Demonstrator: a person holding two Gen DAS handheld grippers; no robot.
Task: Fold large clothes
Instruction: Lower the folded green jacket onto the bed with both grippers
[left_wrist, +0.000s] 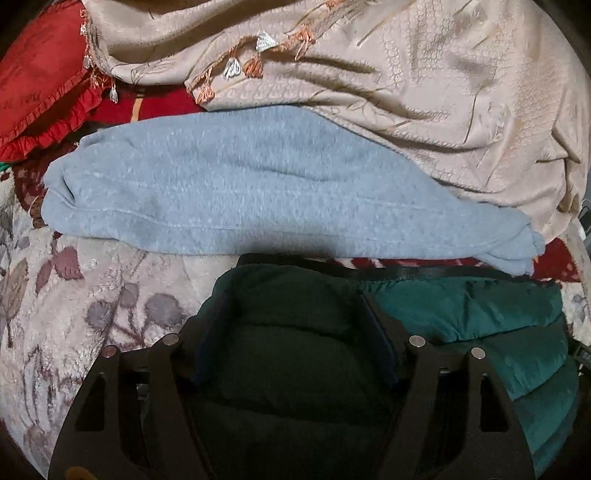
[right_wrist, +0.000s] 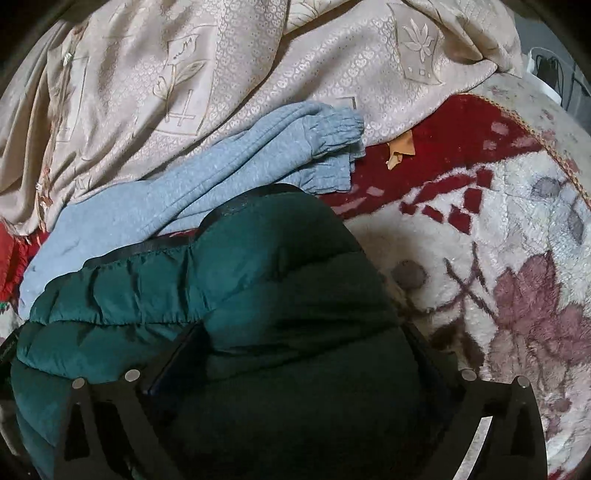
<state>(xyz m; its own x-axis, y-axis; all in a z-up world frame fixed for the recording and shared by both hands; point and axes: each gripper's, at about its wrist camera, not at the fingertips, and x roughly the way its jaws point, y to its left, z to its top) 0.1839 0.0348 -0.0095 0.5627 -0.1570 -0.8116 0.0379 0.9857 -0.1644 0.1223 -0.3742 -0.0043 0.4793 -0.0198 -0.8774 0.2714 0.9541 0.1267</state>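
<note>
Both hand-held grippers, left (left_wrist: 295, 314) and right (right_wrist: 291, 354), spread wide around green puffer jacket (left_wrist: 461, 314) | nothing pinched | we'd close evenly on both ends, then fold slowly.

Dim, soft indoor light; fisheye-bent dark corners, deep shadow in the foreground.

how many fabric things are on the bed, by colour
green: 1, puffer jacket
light blue: 1, sweatpants
beige: 1, patterned cloth
red: 1, ruffled pillow
cream and red floral: 1, blanket under it all
total: 5
</note>
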